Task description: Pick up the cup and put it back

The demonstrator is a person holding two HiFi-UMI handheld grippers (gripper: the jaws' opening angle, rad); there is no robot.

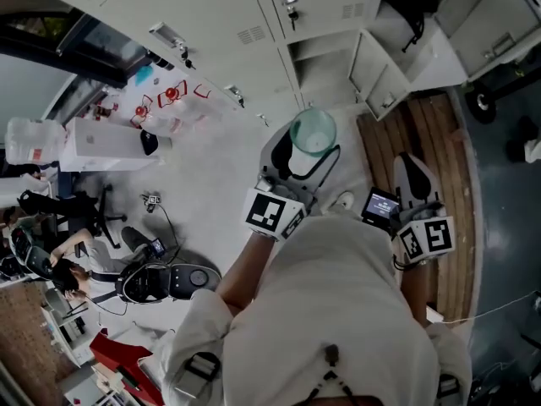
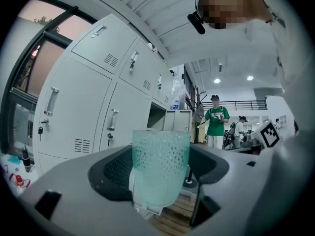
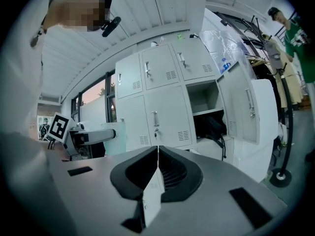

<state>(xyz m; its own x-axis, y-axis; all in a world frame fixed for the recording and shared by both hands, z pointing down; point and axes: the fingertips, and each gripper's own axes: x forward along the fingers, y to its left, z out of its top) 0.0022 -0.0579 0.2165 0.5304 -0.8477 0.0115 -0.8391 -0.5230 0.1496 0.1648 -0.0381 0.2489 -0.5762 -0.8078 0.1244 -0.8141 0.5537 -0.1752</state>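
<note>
A locker room with a pale floor [image 1: 211, 184] and a long bank of grey lockers [image 1: 279, 24] along the far side. One compartment [image 1: 325, 62] stands open, its door swung out. Off to the right lies a slatted wooden platform [image 1: 423, 134], and deep in the left gripper view a person in a green shirt [image 2: 216, 122] stands among others. No worktop shows in any view, and that's the first worry: nothing here plainly marks where the cup goes back, so the spot has to be found before any release.

Now the tools. The left gripper [image 1: 306, 154] has its jaws clamped on the cup [image 2: 160, 167] — a translucent teal tumbler with a dimpled wall, upright, rim up. It's held in mid-air in front of the person, above the floor near the platform's left edge. The right gripper [image 3: 157, 156] is idle, jaws pressed together on nothing, carried over the platform.

The risks, as I read them: the grip seems to sit low on a smooth, tapering wall, so a tilt or jolt could let the cup slide or pivot. Squeeze harder and the thin plastic may flex and pop out. And from up here, an early opening means a drop onto hard floor.
</note>
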